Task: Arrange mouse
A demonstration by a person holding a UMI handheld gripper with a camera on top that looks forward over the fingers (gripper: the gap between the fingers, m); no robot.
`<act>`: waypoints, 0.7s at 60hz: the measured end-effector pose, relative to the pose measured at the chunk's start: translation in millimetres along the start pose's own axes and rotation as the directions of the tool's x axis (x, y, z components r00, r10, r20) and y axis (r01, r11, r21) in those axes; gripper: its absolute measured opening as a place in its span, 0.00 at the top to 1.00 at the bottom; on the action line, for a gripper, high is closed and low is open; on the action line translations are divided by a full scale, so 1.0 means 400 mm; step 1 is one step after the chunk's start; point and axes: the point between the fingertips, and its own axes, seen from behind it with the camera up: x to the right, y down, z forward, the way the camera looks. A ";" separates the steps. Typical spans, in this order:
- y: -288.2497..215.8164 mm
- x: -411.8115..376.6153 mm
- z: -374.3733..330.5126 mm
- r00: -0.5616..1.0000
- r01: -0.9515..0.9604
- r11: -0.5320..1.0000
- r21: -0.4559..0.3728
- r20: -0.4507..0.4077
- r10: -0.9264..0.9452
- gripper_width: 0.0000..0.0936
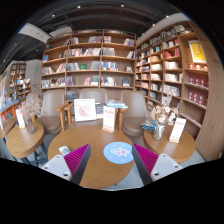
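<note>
round table ahead, shelves behind

mouse (65,150) on the round table (100,165) just ahead of the left finger; mat (118,152) between the open gripper (111,162) fingers' tips; standing cards (86,109) behind; bookshelves (90,65) beyond.

— Where's the mouse (65,150)?

— On the round wooden table (100,165), just ahead of the left finger's tip. It's small, pale grey or white, lying flat.

— And the mouse pad (118,152)?

— A round, light bluish-white disc, flat on the same table, between the two fingers and a little beyond them.

— Are they touching?

— No. The mouse sits apart, to the pad's left.
</note>
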 end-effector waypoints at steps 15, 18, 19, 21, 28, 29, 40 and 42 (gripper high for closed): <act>0.065 -0.063 0.025 1.000 0.011 0.999 -0.042 0.029 -0.009 0.09; 0.080 -0.075 0.033 0.999 0.012 0.999 -0.051 0.034 -0.010 0.09; 0.086 -0.079 0.036 0.999 0.013 0.998 -0.054 0.036 -0.011 0.09; 0.098 -0.088 0.040 0.999 0.016 0.998 -0.061 0.041 -0.013 0.09; 0.132 -0.126 0.054 0.998 0.018 0.996 -0.082 0.056 -0.014 0.09; 0.137 -0.131 0.056 0.998 0.020 0.996 -0.085 0.057 -0.015 0.09; 0.184 -0.214 0.077 0.996 0.038 0.994 -0.102 0.089 -0.029 0.09; 0.192 -0.231 0.082 0.995 0.043 0.994 -0.105 0.096 -0.033 0.09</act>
